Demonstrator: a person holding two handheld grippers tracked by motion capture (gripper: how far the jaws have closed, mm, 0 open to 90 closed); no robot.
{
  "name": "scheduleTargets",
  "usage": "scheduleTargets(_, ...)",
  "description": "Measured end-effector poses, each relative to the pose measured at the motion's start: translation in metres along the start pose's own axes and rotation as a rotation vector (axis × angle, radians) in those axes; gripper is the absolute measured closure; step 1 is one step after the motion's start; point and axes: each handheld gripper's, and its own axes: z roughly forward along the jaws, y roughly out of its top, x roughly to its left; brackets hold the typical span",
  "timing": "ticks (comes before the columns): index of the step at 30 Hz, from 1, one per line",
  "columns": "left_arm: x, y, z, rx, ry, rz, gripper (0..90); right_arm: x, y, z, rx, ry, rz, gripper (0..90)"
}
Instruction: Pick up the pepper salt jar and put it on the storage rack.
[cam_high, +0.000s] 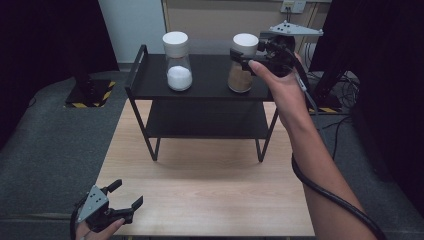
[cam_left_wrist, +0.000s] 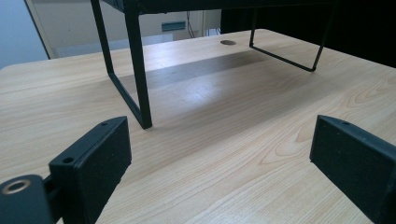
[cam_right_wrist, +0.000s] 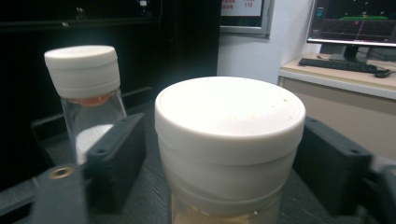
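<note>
right hand-held gripper (cam_right_wrist: 224, 158) flanking brown jar (cam_right_wrist: 229, 140)

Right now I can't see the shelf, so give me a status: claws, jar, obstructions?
Right claw open around white-capped glass jar of brown powder, not clamped. Left claw open, idle over wooden table. White-powder jar stands apart; nothing blocking.

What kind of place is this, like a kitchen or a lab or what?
Probably a lab or office test room, not a kitchen. A computer monitor and keyboard sit on a desk behind the brown-filled jar, hazard-striped tape marks the grey floor, and the black shelf rack stands alone on a plain wooden table.
</note>
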Motion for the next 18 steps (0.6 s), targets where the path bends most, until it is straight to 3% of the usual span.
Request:
scheduleTargets(5,-0.001,0.000,0.001,0.000,-0.004,0.001,3.9,0.007,0.001,-0.011,0.006,-0.026,-0.010,8.0)
scheduleTargets(11,-0.002,0.002,0.001,0.000,-0.007,0.004,3.9,0.014,-0.002,-0.032,0.009,-0.027,-0.018,6.0)
scheduleTargets(18,-0.002,0.000,0.001,-0.003,-0.007,0.001,3.9,0.021,-0.021,-0.063,-0.024,-0.040,0.000,6.5)
